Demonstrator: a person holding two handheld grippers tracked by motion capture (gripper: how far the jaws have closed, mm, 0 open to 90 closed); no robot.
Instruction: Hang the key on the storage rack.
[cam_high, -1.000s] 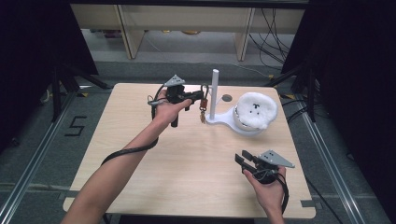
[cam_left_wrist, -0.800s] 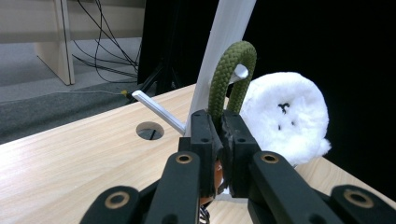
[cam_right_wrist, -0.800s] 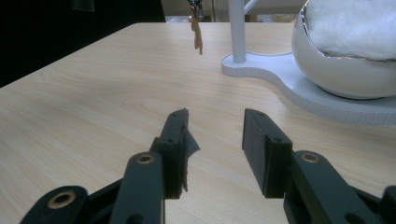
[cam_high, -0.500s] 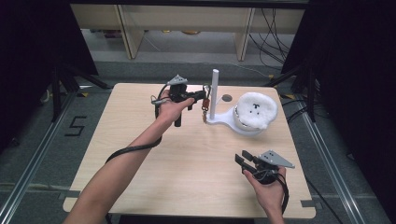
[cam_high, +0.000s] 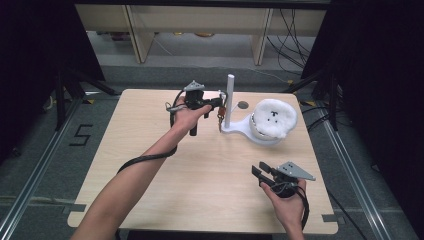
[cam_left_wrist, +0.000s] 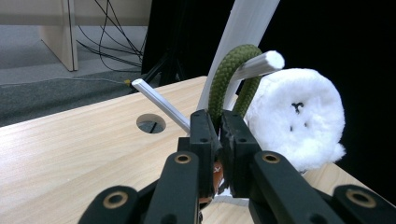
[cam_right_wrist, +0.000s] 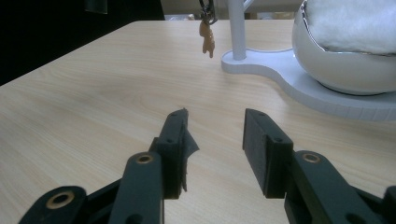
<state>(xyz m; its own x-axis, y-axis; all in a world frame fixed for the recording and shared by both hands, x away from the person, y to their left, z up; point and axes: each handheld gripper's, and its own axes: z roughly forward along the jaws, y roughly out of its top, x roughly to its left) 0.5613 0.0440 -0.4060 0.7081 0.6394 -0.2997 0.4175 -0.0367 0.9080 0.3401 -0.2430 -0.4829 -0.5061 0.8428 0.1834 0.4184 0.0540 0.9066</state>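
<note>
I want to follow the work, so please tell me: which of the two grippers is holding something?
The left gripper, up by the white stand, is shut on the green cord loop of a keychain. The right gripper is open above bare table.

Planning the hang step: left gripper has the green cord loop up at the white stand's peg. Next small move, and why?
Probably ease the left gripper down a little so the green cord loop settles on the peg, then let go. The loop already arches over the peg beside the post, the jaws are shut on it, and the small charm hangs free.
</note>
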